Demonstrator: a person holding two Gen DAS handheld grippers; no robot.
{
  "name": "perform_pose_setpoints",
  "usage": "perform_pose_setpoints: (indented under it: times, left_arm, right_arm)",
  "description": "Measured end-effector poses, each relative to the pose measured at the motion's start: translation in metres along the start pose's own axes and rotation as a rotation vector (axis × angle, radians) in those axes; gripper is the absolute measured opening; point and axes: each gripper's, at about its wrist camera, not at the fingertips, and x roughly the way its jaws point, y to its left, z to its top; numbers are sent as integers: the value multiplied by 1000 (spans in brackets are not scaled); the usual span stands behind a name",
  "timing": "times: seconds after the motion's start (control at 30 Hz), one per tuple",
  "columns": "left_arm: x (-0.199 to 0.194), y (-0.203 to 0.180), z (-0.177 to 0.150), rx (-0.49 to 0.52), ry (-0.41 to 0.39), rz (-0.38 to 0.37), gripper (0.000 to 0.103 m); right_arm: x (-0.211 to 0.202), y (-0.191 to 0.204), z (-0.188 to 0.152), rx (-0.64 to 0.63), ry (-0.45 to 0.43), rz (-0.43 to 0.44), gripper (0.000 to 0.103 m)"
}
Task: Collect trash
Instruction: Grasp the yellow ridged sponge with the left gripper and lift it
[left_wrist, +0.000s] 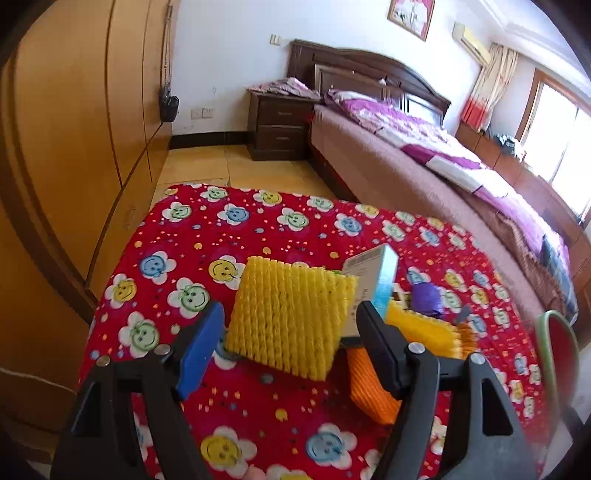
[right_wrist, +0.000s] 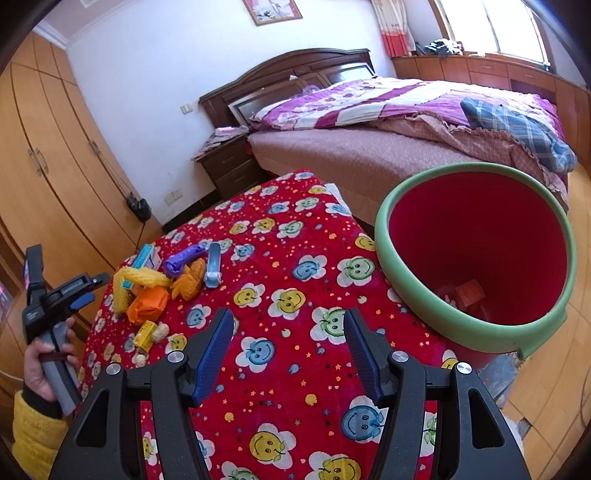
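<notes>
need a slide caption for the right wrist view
Open right gripper above flowered tablecloth, trash pile left, red bin right.

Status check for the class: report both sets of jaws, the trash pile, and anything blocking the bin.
Left gripper jaws open around yellow foam net, not gripping. Right gripper open, empty. Trash pile left, red bin right; path unobstructed.
</notes>
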Motion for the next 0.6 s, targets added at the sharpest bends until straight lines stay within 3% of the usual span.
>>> perform_pose_setpoints:
  times: [0.23, 0.4, 0.5, 0.57, 0.6]
  left_arm:
    - [38, -4, 0, 28, 44, 132, 74]
    - [53, 14, -8, -88, 109, 86, 73]
    - [51, 21, -11, -152, 104, 43, 61]
    - [48, 21, -12, -162, 121, -9, 43]
    - [47, 20, -14, -167, 129, -28, 40]
  right_arm:
    - [7, 0, -2, -1, 20, -14, 64]
    - [12, 0, -2, 0, 32, -14, 64]
    - [14, 1, -4, 2, 41, -5, 64]
    - [15, 3, -5, -1, 47, 1, 64]
    - [15, 5, -6, -5, 48, 6, 64]
